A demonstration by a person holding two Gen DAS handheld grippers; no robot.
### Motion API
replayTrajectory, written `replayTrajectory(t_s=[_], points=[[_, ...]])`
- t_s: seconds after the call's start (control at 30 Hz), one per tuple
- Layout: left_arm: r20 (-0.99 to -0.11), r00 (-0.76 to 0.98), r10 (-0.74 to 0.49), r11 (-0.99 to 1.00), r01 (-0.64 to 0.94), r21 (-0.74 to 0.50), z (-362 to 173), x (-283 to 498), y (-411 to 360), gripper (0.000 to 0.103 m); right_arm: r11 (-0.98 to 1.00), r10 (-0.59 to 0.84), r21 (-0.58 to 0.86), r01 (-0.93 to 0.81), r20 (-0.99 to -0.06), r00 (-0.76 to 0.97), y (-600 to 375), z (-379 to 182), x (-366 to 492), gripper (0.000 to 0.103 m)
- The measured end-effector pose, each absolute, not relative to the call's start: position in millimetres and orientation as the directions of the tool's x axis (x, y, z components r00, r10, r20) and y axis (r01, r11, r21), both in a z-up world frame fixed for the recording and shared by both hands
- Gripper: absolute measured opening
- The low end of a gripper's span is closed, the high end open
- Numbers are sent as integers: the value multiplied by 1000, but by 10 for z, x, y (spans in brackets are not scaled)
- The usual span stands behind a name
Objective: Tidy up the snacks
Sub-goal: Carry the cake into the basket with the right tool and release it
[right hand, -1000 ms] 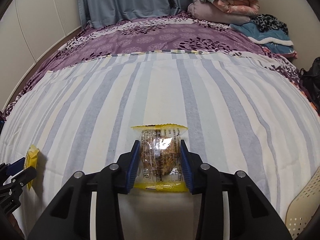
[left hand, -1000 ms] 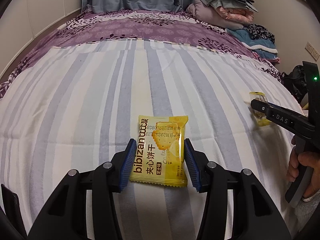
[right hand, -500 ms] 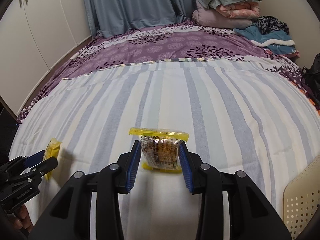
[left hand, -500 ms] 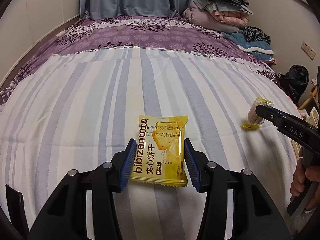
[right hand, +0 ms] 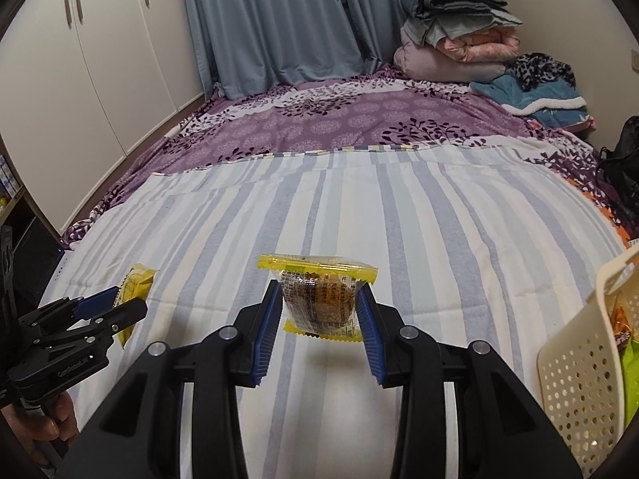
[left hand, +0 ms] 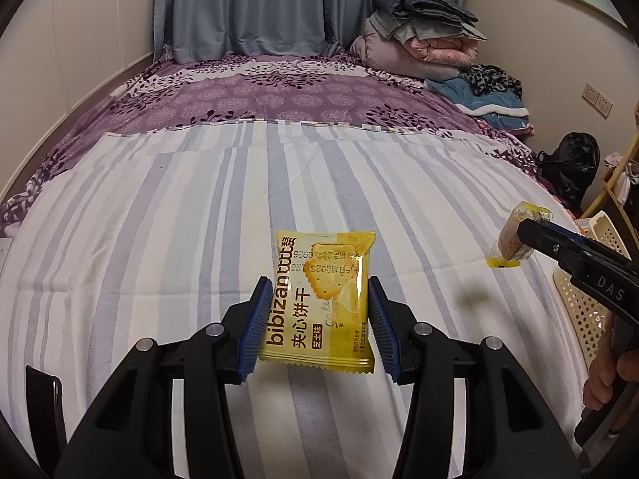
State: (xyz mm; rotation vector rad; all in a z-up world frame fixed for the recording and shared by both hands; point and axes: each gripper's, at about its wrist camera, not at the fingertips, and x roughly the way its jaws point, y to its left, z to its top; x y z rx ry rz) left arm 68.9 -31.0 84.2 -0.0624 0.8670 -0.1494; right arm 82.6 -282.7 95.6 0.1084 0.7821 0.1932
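Two snack packets are off the bed at once, one in each of my grippers. My left gripper (left hand: 317,319) is clamped on the yellow biscuit packet (left hand: 319,299), its blue pads pressing both long edges, the packet standing on end with its printed face toward the camera and hanging above the striped bedsheet (left hand: 159,239). My right gripper (right hand: 317,319) is closed tight on the clear-wrapped cake (right hand: 317,299), a brown lump inside a see-through wrapper with yellow crimped ends, also held clear of the sheet, with its shadow below it. In the left wrist view that same cake shows at the right, pinched at the tip of the other tool, above the sheet near the bed's edge. A cream perforated basket (right hand: 579,359) sits at the right edge of the right wrist view, just beside my right gripper, with something green and orange inside it. Folded blankets (right hand: 455,52) are stacked at the far corner of the bed.
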Motion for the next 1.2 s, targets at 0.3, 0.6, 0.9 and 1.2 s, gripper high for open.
replayTrajectory(t_s=[0.3,0.6,0.9,1.2], points=[[-719,673,-173,984,147,-100,1109,423,-443,49,976,213,174,-131,-634,743,-2971,1265,473,38],[-695,690,-202,975,211,-74,1313,205,-738,49,979,186,182,-96,-583,791,-3275,1498,113,38],[-680,693,-239,959,278,-54,1442,5,-1082,49,981,140,191,-37,-560,817,-3671,1540,-293,38],[-676,681,-281,938,343,-44,1499,-135,-1375,49,978,68,202,55,-554,830,-4147,1520,-667,38]])
